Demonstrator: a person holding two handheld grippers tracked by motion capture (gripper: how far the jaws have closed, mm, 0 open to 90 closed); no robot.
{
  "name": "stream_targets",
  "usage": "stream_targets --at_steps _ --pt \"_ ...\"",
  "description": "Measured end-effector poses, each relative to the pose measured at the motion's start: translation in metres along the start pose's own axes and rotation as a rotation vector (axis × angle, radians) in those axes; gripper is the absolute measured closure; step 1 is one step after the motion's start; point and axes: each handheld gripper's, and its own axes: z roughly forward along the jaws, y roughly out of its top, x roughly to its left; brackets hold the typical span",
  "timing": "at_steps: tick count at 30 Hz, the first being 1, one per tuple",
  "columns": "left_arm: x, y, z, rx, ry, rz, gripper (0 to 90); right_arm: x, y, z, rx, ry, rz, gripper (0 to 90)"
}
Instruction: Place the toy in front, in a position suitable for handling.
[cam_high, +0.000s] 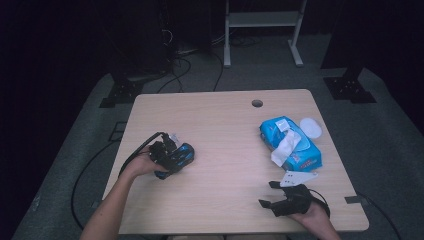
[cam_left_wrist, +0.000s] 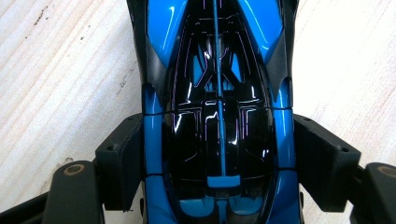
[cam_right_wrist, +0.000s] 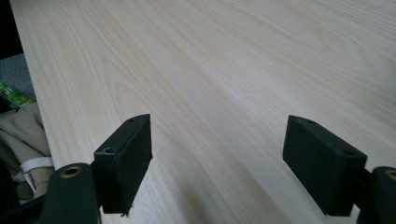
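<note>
A blue and black toy car (cam_high: 182, 154) lies on the left part of the wooden table (cam_high: 225, 150). My left gripper (cam_high: 172, 159) straddles it from above. In the left gripper view the car (cam_left_wrist: 219, 93) runs lengthwise between the jaws of the left gripper (cam_left_wrist: 217, 161), and both black pads (cam_left_wrist: 122, 163) lie against its blue sides. My right gripper (cam_high: 267, 194) rests near the table's front right edge, its jaws pointing left. In the right gripper view that gripper (cam_right_wrist: 217, 161) stands open over bare wood, with nothing between its pads (cam_right_wrist: 125, 161).
A blue pack of wet wipes (cam_high: 295, 147), one white wipe pulled out, lies at the right of the table beside a white round lid (cam_high: 311, 127). A cable hole (cam_high: 257, 103) sits near the far edge. Cables and stand legs are on the floor beyond.
</note>
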Motion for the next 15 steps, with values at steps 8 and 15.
stream_targets --at_steps 8,15 --pt "0.0001 0.0002 -0.0002 0.005 0.002 -0.004 25.9 0.0002 0.0001 0.0013 0.002 0.0 -0.001 23.1" --pt "0.0001 0.0002 -0.0003 0.004 0.002 -0.006 26.0 -0.0002 -0.0002 0.0016 0.001 -0.001 0.0 22.9"
